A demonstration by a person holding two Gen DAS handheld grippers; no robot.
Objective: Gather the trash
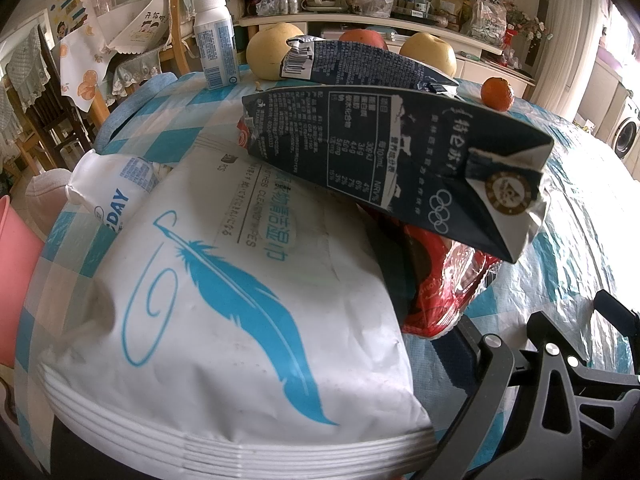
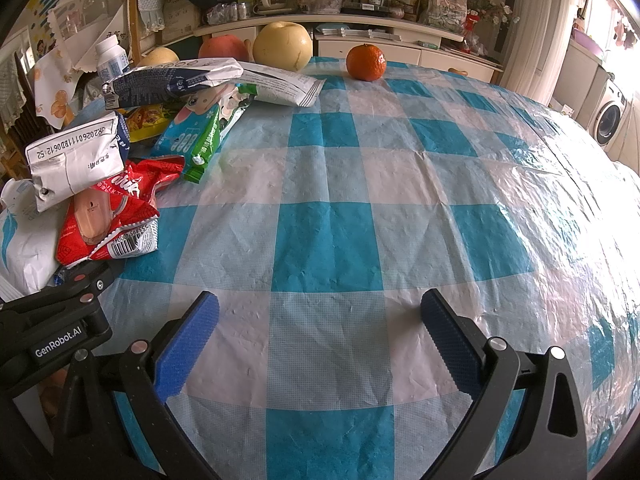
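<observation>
A pile of trash lies on the blue-checked tablecloth [image 2: 328, 240]. In the left wrist view a white wipes packet [image 1: 240, 300] with a blue feather fills the space between the fingers of my left gripper [image 1: 320, 312] and hides the left finger. The right finger [image 1: 492, 364] stands wide, so the gripper is open. Behind the packet lie a dark blue milk carton [image 1: 400, 160], a second carton [image 1: 360, 64] and a red wrapper [image 1: 440, 288]. My right gripper [image 2: 320, 320] hovers open over bare cloth, right of the red wrapper [image 2: 116, 208], with nothing between its fingers.
A pink bin [image 1: 16, 280] shows at the table's left edge. A white bottle [image 1: 216, 44] stands at the back; another [image 1: 108, 196] lies flat. Pale round fruits [image 2: 283, 46] and a tangerine [image 2: 365, 62] sit at the far edge. Green and white packets [image 2: 204, 132] lie nearby.
</observation>
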